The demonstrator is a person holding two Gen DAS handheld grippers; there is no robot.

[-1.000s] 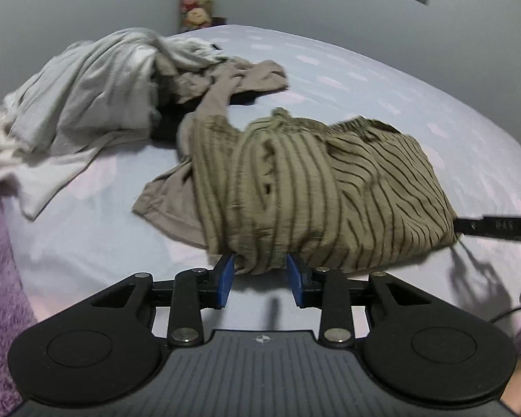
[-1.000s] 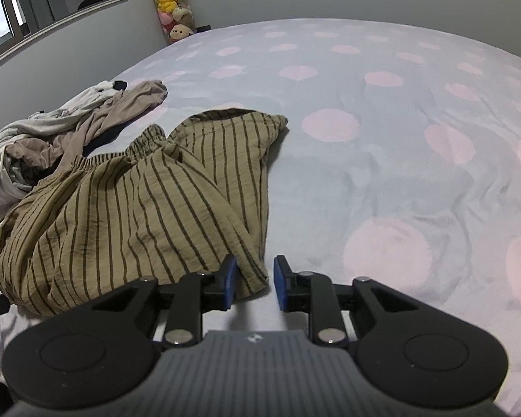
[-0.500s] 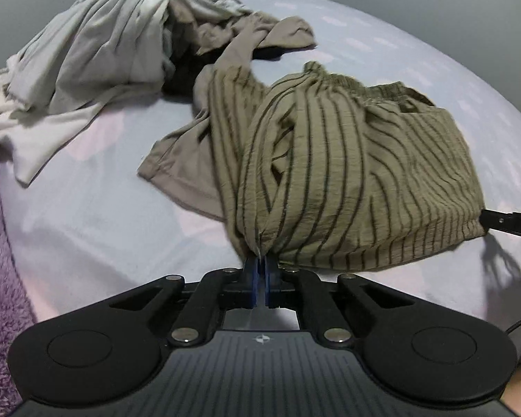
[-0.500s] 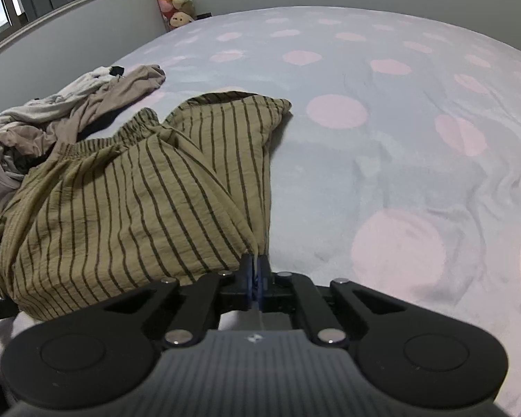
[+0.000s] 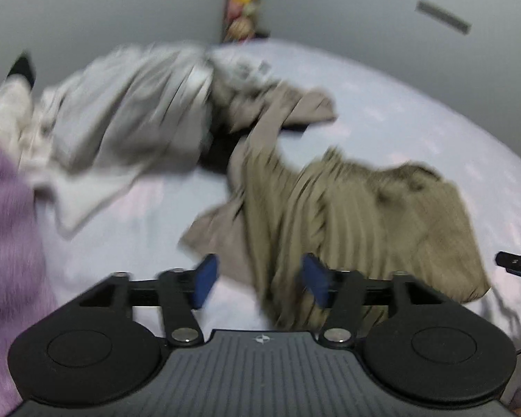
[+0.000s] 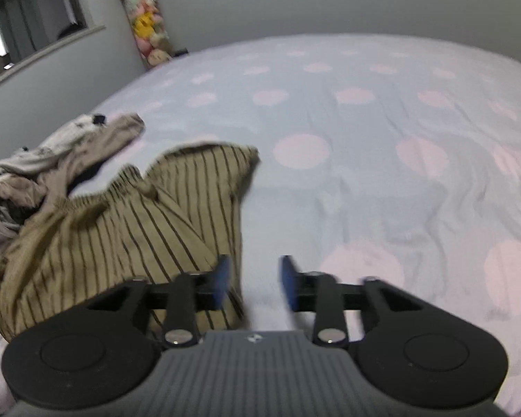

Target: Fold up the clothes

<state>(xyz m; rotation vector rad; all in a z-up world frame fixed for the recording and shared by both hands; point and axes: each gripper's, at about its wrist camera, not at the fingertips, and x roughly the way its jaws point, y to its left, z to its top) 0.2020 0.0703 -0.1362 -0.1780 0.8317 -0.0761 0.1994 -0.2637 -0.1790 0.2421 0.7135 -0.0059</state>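
Centrally, on the dotted bed sheet [image 6: 382, 173], we see the striped olive garment [image 6: 128, 236] lying loosely doubled, its gathered waistband toward the far side and its near hem just before both tools. Left gripper [image 5: 260, 279]: jaws apart, with a hanging fold of the striped cloth between and beneath them, not pinched. Right gripper [image 6: 253, 279]: jaws apart, the garment's near right corner lying beside its left pad, nothing clamped. Motion blur in the left wrist view hides finer creases.

We judge the fabric thin, crinkled and light; it drapes and bunches readily, holds no shape of its own, and is likely to slide little on the cotton sheet. We would take it at the two near hem corners, pinching both layers together, since a single layer would let the fold fall open.

Behind it lies a heap of pale clothes [image 5: 132, 118] with a taupe piece [image 5: 288, 111] trailing toward, and partly under, the striped garment; a lift could drag it along.
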